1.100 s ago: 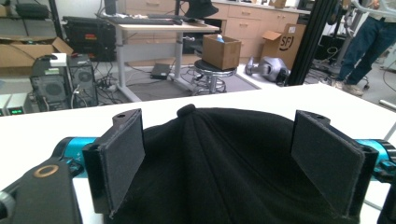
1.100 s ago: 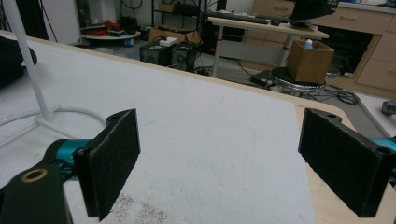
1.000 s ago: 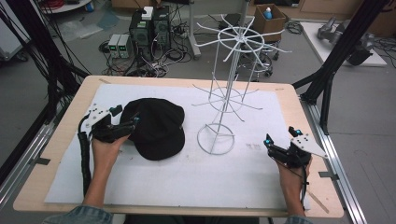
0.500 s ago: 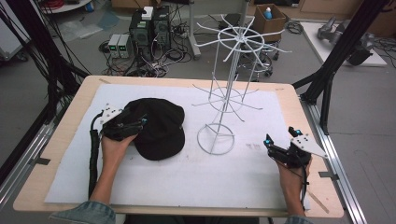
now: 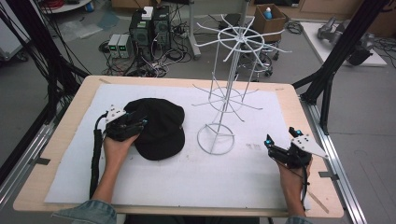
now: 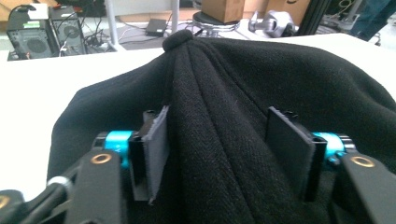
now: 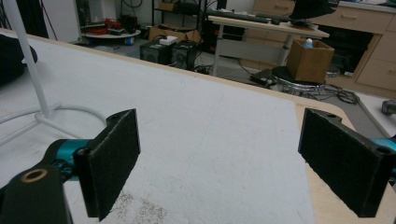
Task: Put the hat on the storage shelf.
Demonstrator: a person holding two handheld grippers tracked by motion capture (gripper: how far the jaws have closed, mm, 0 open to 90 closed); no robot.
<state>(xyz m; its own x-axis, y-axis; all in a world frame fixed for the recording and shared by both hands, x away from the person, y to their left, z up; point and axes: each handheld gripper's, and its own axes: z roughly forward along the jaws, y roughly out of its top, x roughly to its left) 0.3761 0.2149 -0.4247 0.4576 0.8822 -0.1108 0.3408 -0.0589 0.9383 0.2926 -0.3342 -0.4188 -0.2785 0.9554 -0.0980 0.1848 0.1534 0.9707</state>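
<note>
**Black cap gathered in a fold by the left hand-held gripper**

Black cap [image 5: 159, 128] lies on the white-covered surface [image 5: 154, 186], just left of the wire rack [image 5: 224, 107]. Its woven cloth looks soft, light and floppy, with a small button on the crown, so a pinched ridge of fabric is probably the surest hold. The left hand-held gripper [image 6: 217, 140] has just been closing, a bunched fold between its pads. The right hand-held gripper [image 7: 233, 158] gapes, holding nothing.
</note>
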